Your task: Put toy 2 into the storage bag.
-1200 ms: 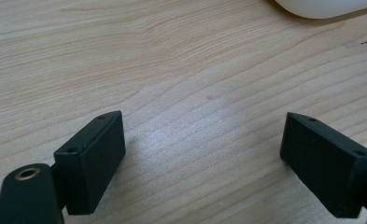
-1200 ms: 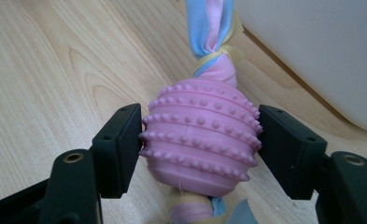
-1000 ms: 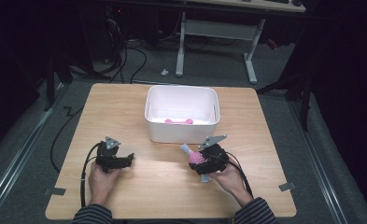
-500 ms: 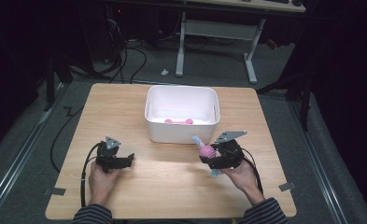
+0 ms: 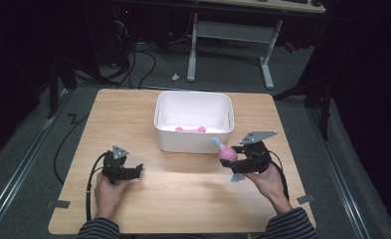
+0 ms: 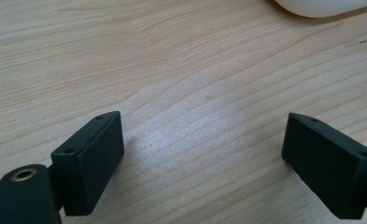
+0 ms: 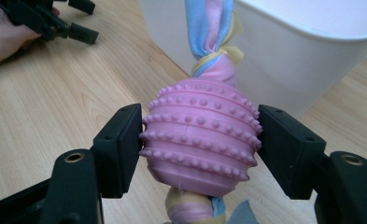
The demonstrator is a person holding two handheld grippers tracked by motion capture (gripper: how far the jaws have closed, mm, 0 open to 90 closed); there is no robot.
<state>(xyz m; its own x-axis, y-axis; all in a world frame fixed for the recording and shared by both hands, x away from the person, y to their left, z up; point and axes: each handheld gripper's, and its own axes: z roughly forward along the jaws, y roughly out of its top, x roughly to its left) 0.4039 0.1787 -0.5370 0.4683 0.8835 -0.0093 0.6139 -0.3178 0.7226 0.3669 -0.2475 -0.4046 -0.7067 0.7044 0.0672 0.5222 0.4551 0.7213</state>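
Note:
A pink studded rubber ball toy [image 7: 201,133] with knotted blue, pink and yellow cloth tails sits between the pads of my right gripper [image 7: 200,149], which is shut on it. In the high view that right gripper [image 5: 231,158] holds the toy [image 5: 227,154] above the table, just right of the white bin's [image 5: 193,143] front corner. A pink bone-shaped toy [image 5: 190,130] lies inside the bin. My left gripper [image 5: 133,172] rests low at the table's left front, open, and its pads [image 6: 95,156] have bare wood between them.
The wooden table [image 5: 183,199] ends close behind both hands. The white bin's wall [image 7: 274,60] stands right behind the held toy. Cables trail from each gripper. Beyond the table are a dark floor, cables and a white desk frame [image 5: 233,35].
My right gripper has lifted the pink toy off the table and carried it to the right and toward the bin. The left gripper has stayed where it was.

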